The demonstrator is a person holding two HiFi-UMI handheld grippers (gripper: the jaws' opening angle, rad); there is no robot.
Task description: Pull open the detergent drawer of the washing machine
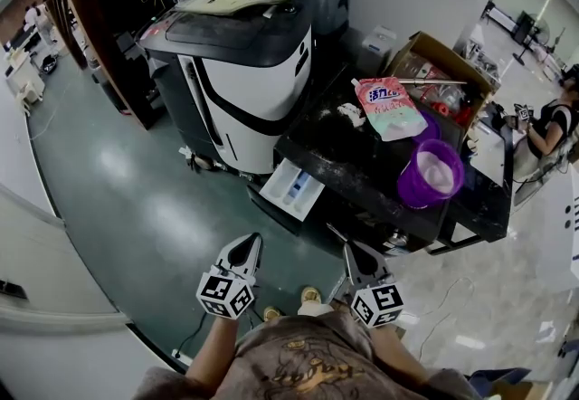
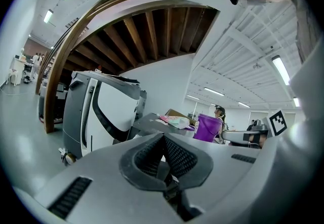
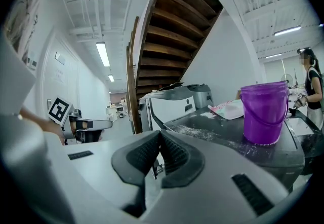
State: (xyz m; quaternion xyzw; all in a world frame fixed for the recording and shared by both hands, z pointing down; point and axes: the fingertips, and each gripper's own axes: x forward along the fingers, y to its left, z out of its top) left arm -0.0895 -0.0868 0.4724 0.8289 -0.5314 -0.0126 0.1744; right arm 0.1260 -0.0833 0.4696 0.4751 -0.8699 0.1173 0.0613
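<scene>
The washing machine (image 1: pixel 362 174) has a black, powder-dusted top and stands at centre right in the head view. Its white detergent drawer (image 1: pixel 291 187) sticks out of the front toward me, and its compartments show. My left gripper (image 1: pixel 246 246) hangs below the drawer, close to my body, shut and holding nothing. My right gripper (image 1: pixel 351 249) is beside it, also shut and empty. Both point toward the machine with a gap of floor between. In the left gripper view the pads (image 2: pixel 177 154) meet at the tip. The right gripper's pads (image 3: pixel 174 154) do the same.
A purple bucket (image 1: pixel 434 172) and a pink detergent pouch (image 1: pixel 389 107) rest on the machine's top. A cardboard box (image 1: pixel 443 72) stands behind them. A grey and white appliance (image 1: pixel 235 72) sits at the left. A person (image 1: pixel 547 122) sits at far right. Green floor (image 1: pixel 136 208) spreads left.
</scene>
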